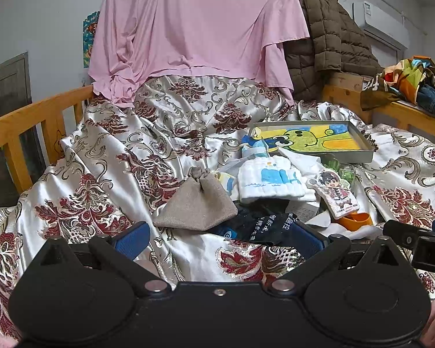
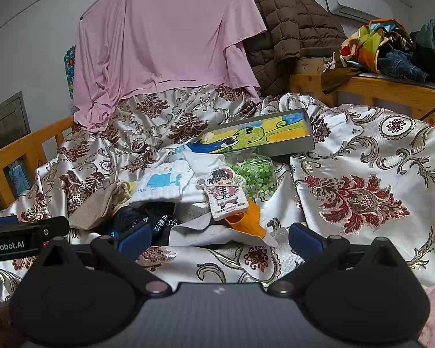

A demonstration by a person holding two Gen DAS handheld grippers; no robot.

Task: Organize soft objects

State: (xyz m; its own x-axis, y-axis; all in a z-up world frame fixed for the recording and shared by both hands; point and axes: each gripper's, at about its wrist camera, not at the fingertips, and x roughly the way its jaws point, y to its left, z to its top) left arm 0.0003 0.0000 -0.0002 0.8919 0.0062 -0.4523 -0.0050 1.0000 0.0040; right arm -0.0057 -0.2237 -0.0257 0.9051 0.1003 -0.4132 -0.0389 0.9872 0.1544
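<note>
- Left wrist view: my left hand-held gripper (image 1: 217, 239) hangs low over the bed (image 1: 107, 156), blue pads spread wide with nothing between them. The pile of soft things lies straight ahead, just past the fingertips: a beige cloth pouch (image 1: 195, 206) ahead and slightly left, a black printed sock (image 1: 261, 224) nearly between the pads, and a folded white cloth (image 1: 271, 181) with a blue print behind them.
- Left wrist view again: the pouch is a squat triangle, its knotted tip pointing away from me (no real long axis), so I judge a straight push forward would meet it.
- Right wrist view: my right hand-held gripper (image 2: 219, 240) is likewise wide open and empty. Here the pouch (image 2: 94, 207) sits well off to the left, beside the left hand-held gripper (image 2: 29, 235); an orange plastic piece (image 2: 246, 220) and a cartoon card (image 2: 224, 195) lie ahead instead.
- My read: the left hand is the nearer one for the pouch.
</note>
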